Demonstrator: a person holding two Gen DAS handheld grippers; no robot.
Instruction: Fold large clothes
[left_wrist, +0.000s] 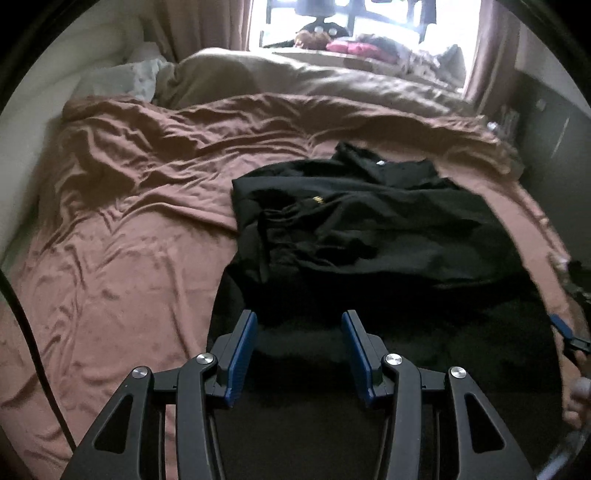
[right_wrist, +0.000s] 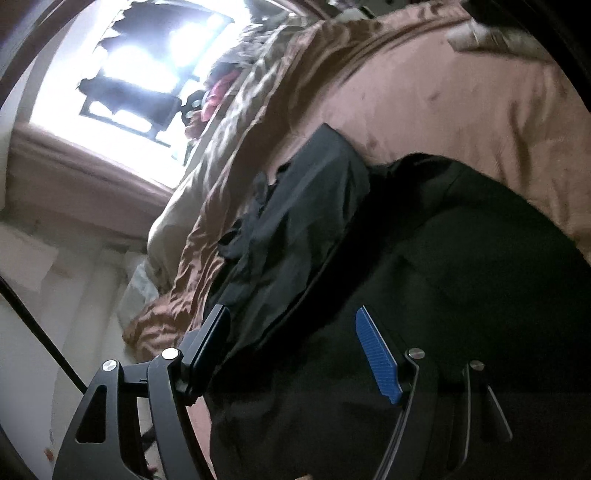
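A rumpled brown bed (left_wrist: 122, 229) carries a black garment (left_wrist: 351, 221), partly folded, stretching away from both grippers toward the window. The left gripper (left_wrist: 299, 354) hovers over its near hem, jaws half-spread and empty; the right gripper (right_wrist: 295, 354), rolled sideways, gapes wider, also empty.
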